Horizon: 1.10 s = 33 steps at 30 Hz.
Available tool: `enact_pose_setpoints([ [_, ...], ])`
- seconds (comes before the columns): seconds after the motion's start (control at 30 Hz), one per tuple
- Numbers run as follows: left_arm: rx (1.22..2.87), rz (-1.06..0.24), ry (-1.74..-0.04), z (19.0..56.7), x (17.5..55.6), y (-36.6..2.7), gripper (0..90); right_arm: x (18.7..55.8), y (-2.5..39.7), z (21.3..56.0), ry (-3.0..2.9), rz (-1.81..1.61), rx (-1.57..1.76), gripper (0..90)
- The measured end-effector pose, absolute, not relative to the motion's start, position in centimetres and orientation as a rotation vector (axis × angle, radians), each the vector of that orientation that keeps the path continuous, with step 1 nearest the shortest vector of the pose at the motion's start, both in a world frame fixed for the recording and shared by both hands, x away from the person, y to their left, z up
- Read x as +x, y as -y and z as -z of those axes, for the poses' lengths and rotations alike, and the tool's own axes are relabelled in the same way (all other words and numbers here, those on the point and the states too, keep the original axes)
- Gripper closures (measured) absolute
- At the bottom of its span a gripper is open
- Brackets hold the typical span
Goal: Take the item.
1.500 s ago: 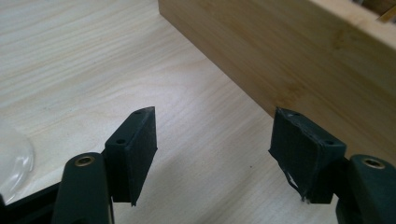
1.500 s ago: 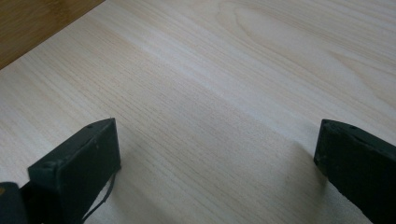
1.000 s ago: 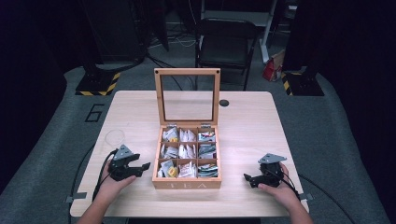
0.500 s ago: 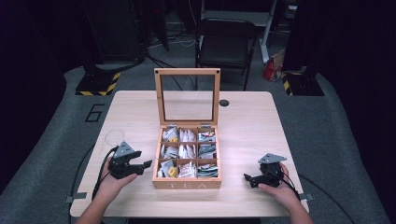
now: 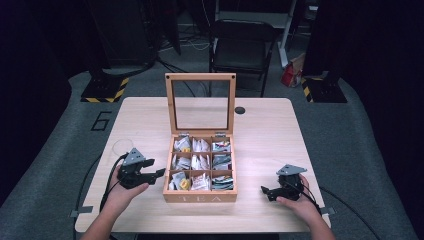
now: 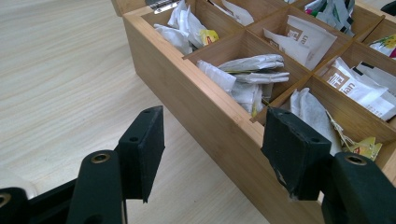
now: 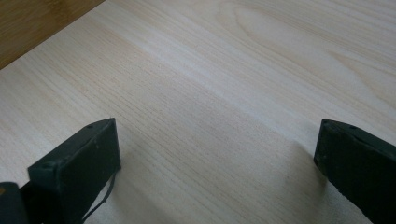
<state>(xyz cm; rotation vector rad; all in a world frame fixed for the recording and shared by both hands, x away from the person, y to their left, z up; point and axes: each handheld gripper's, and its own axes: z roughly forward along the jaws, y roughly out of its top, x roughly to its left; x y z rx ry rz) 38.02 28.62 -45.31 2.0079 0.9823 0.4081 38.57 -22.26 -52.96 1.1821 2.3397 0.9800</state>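
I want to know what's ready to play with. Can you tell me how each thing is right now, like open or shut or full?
Tea box: open, lid standing upright.
Compartments: stocked with tea bags.
Left gripper: open, empty, beside the box wall.
Right gripper: open, empty, over bare table.
Chair: unoccupied, behind the table.

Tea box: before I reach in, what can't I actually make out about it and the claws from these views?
- High view: the tea box bags are too small to read or count.
- Left gripper view: the picture's edges cut off the far and right compartments; the right jaw of the left claw covers part of the near wall and corner.
- Right gripper view: a corner of the box is in frame, its inside cut off; the right claw faces bare table.
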Motion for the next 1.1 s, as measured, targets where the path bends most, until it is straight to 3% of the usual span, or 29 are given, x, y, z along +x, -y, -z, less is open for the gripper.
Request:
enact_pose_setpoints([
  [1.1, 2.017, -0.373, -0.906, 44.0, 38.0, -25.4, 46.6, 38.6, 22.3, 53.0, -2.340, -0.980, 1.181, 0.0],
])
